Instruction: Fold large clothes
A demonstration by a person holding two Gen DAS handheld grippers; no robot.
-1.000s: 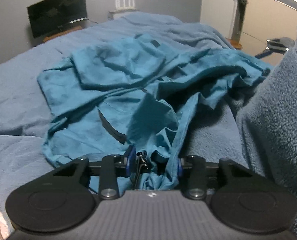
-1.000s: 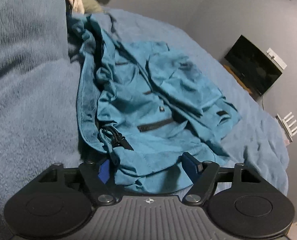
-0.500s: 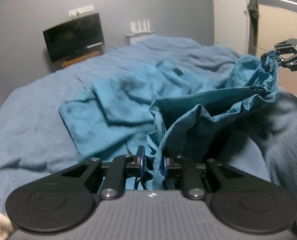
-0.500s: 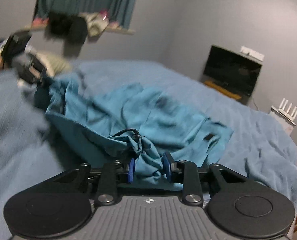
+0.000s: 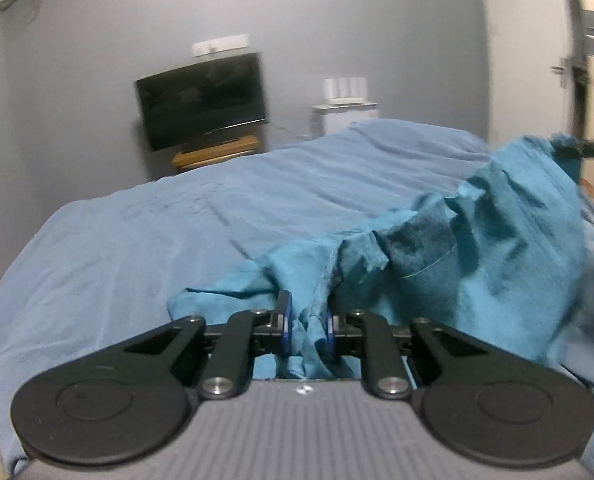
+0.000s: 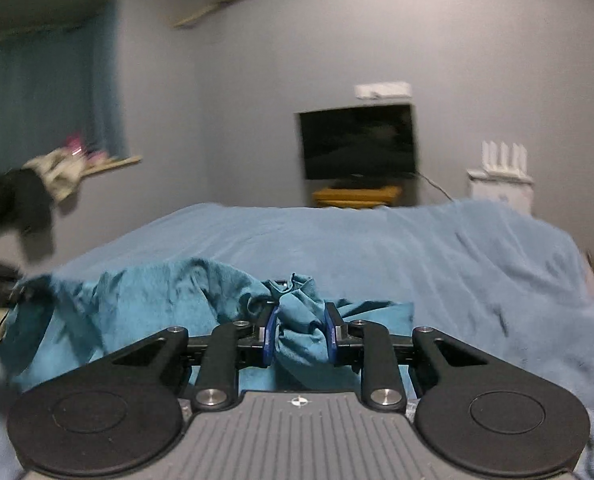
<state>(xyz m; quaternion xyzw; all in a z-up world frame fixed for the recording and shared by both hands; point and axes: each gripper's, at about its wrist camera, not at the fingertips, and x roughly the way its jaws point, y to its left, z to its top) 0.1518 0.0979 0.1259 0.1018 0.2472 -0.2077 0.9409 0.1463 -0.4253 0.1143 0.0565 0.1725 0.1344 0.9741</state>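
- The left tongs (image 5: 307, 326) are closed on a bunched edge of the teal garment (image 5: 497, 264), the cloth pinched between the two blue pads.
- The right tongs (image 6: 299, 338) likewise clamp a gathered wad of the same garment (image 6: 145, 300), which fills the gap between their pads.
- The garment hangs slung between the two tongs, raised above the bed (image 5: 177, 232). From the left view it rises toward the right side of the bed, where a dark blurred shape, probably the other tongs, holds its far corner. In the left view its lowest part lies close to the bed; whether it touches cannot be told.
- Judging by this, the fold is at an early stage: the garment is gripped at two points and lifted, but it is crumpled and sagging, with no flat panel and no crease visible.
- What seems left: stretch the cloth taut between the tongs, lay it flat on the bed, then make the folds themselves.
- Beyond the foot of the bed stand a dark television (image 6: 357, 144) on a low wooden stand and a white router (image 6: 501, 160) with upright aerials.
- No brand, label or readable writing shows; only a small round emblem sits on each gripper body, too small to read, and both views are motion-blurred.
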